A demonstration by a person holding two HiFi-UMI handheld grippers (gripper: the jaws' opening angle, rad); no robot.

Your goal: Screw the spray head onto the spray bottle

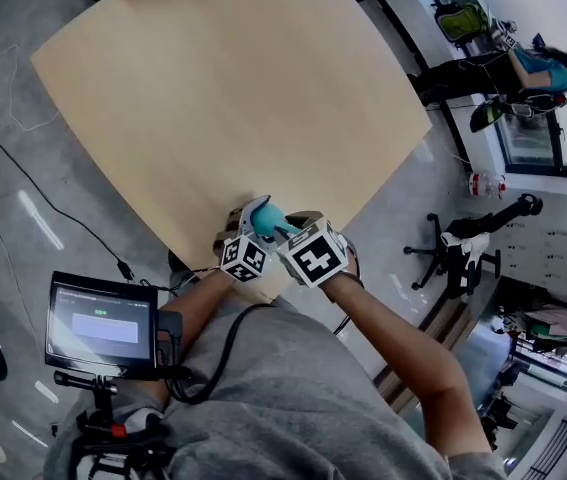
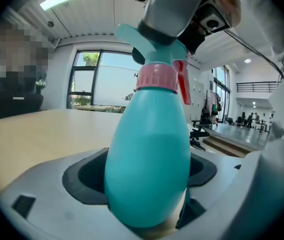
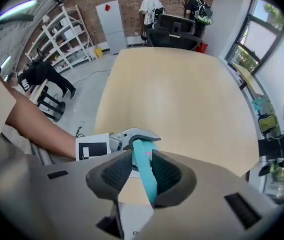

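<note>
My left gripper [image 2: 147, 199] clamps the belly of the teal spray bottle [image 2: 149, 144], holding it upright. My right gripper [image 3: 140, 178] points down from above, jaws pinching the spray head [image 3: 143, 159] over the bottle's pink collar [image 2: 156, 78]. The tan table [image 3: 182, 99] stretches beyond.

In the left gripper view the right gripper [image 2: 169, 31] covers the top of the teal plastic spray head [image 2: 164, 54], and the base of the teal egg-shaped plastic spray bottle [image 2: 152, 134] drops out of sight behind the left gripper [image 2: 146, 179]. Whether the pink ribbed collar [image 2: 156, 77] is fully threaded cannot be told. In the head view the marker cubes hide nearly all of the bottle.
</note>
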